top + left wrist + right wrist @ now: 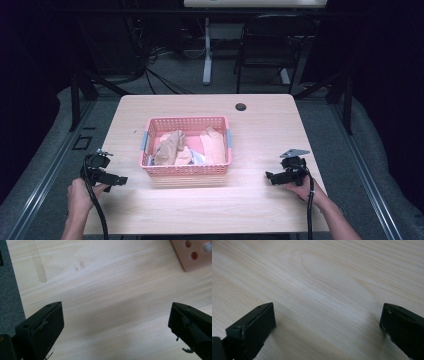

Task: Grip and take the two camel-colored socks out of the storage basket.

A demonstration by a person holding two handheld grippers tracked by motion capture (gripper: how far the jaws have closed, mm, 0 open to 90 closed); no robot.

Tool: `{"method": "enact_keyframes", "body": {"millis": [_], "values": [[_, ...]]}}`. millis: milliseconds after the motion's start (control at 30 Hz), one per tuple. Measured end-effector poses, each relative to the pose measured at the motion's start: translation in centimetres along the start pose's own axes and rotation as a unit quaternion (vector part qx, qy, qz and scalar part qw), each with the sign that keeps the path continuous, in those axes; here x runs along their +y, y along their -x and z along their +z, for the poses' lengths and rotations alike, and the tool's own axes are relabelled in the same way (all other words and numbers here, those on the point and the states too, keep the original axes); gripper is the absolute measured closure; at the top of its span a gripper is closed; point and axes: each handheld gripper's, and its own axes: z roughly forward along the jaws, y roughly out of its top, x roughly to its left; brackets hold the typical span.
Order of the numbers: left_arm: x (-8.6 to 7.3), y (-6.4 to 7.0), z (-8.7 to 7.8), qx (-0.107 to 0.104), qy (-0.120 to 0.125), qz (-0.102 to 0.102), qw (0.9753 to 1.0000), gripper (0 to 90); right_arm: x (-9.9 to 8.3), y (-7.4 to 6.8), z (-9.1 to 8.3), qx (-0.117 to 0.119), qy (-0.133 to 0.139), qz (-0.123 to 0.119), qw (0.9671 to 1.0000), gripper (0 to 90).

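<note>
Basket (187, 170) (pink) between claws | left claw (120, 180) agape | right claw (270, 176) agape

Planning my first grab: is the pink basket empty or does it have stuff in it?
Not empty. The basket holds crumpled tan and peach cloths, plus something white between them; what that is, I cannot tell.
</note>
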Motion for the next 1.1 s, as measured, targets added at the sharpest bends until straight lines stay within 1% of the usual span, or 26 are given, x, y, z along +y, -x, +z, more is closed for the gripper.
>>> {"method": "enact_keyframes", "body": {"millis": [33, 100, 133, 233, 333, 367, 400, 467, 533, 567, 600, 633, 667, 700, 733, 767, 800, 833, 867, 900, 1000, 1033, 1067, 1100], "values": [[0.2, 0.1, -0.4, -0.002, 0.001, 0.001, 1.0, 0.4, 0.0, 0.0, 0.0, 0.0, 0.0, 0.0, 1.0, 0.0], [0.8, 0.2, -1.3, -0.019, 0.005, 0.007, 0.9998, 1.5, 0.0, 0.0, 0.0, -0.001, 0.0, 0.0, 1.0, 0.0], [0.8, 0.2, -1.3, -0.019, 0.005, 0.007, 0.9998, 1.7, 0.0, 0.0, 0.0, -0.002, 0.0, 0.0, 1.0, 0.0], [1.5, 0.4, -2.2, -0.02, 0.011, 0.013, 0.9997, 1.8, 0.0, -0.1, 0.0, -0.002, 0.0, 0.001, 1.0, 0.0], [1.8, 0.4, -2.6, -0.02, 0.014, 0.013, 0.9996, 1.7, 0.0, -0.1, 0.0, -0.002, 0.0, 0.001, 1.0, 0.0], [2.0, 0.4, -2.9, -0.019, 0.016, 0.017, 0.9995, 1.7, 0.0, -0.1, 0.0, -0.003, 0.001, 0.001, 1.0, 0.0], [2.0, 0.4, -2.9, -0.019, 0.016, 0.017, 0.9995, 1.6, 0.0, -0.1, 0.0, -0.003, 0.001, 0.001, 1.0, 0.0], [2.5, 0.5, -3.5, -0.025, 0.021, 0.025, 0.9992, 1.6, 0.0, -0.1, 0.0, -0.004, 0.001, 0.002, 1.0, 0.0], [2.7, 0.6, -3.7, -0.026, 0.026, 0.024, 0.999, 1.6, 0.0, -0.1, 0.0, -0.004, 0.001, 0.002, 1.0, 0.0], [3.0, 0.7, -4.0, -0.025, 0.028, 0.029, 0.9989, 1.7, 0.0, -0.1, 0.0, -0.004, 0.0, 0.003, 1.0, 0.0], [3.2, 0.8, -4.2, -0.025, 0.03, 0.029, 0.9988, 1.7, 0.0, -0.1, 0.0, -0.004, 0.0, 0.003, 1.0, 0.0], [3.7, 1.0, -4.6, -0.026, 0.031, 0.032, 0.9987, 1.7, 0.1, -0.1, 0.0, -0.004, 0.0, 0.002, 1.0, 0.0], [3.7, 1.0, -4.6, -0.026, 0.031, 0.032, 0.9987, 1.6, 0.1, -0.1, 0.0, -0.004, 0.0, 0.002, 1.0, 0.0], [4.3, 1.1, -5.2, -0.025, 0.031, 0.037, 0.9985, 1.7, 0.0, -0.1, 0.0, -0.005, 0.0, 0.002, 1.0, 0.0], [4.3, 1.1, -5.2, -0.025, 0.031, 0.037, 0.9985, 1.7, 0.0, -0.1, 0.0, -0.005, 0.0, 0.003, 1.0, 0.0], [4.9, 1.2, -5.7, -0.023, 0.029, 0.043, 0.9984, 1.7, 0.0, -0.1, 0.0, -0.004, 0.0, 0.003, 1.0, 0.0], [4.9, 1.2, -5.7, -0.023, 0.029, 0.043, 0.9984, 1.7, 0.0, -0.1, 0.0, -0.004, 0.0, 0.003, 1.0, 0.0], [5.4, 1.3, -6.1, -0.022, 0.03, 0.049, 0.9981, 1.7, 0.0, -0.1, 0.0, -0.004, 0.0, 0.002, 1.0, 0.0], [5.6, 1.4, -6.4, -0.022, 0.032, 0.049, 0.998, 1.7, 0.0, -0.1, 0.0, -0.004, 0.0, 0.002, 1.0, 0.0], [6.1, 1.5, -6.7, -0.021, 0.031, 0.054, 0.9978, 1.8, 0.0, -0.1, 0.0, -0.004, 0.0, 0.002, 1.0, 0.0], [6.5, 1.5, -7.0, -0.024, 0.032, 0.055, 0.9977, 1.9, 0.0, -0.1, 0.0, -0.004, 0.0, 0.003, 1.0, 0.0], [6.9, 1.7, -7.2, -0.027, 0.033, 0.057, 0.9974, 1.9, 0.0, -0.1, 0.0, -0.004, 0.0, 0.003, 1.0, 0.0], [6.9, 1.7, -7.2, -0.027, 0.033, 0.057, 0.9974, 2.0, 0.0, -0.1, 0.0, -0.004, 0.0, 0.003, 1.0, 0.0], [7.4, 1.8, -7.2, -0.03, 0.034, 0.062, 0.9971, 2.1, 0.0, -0.1, 0.0, -0.004, 0.0, 0.003, 1.0, 0.0]]}}
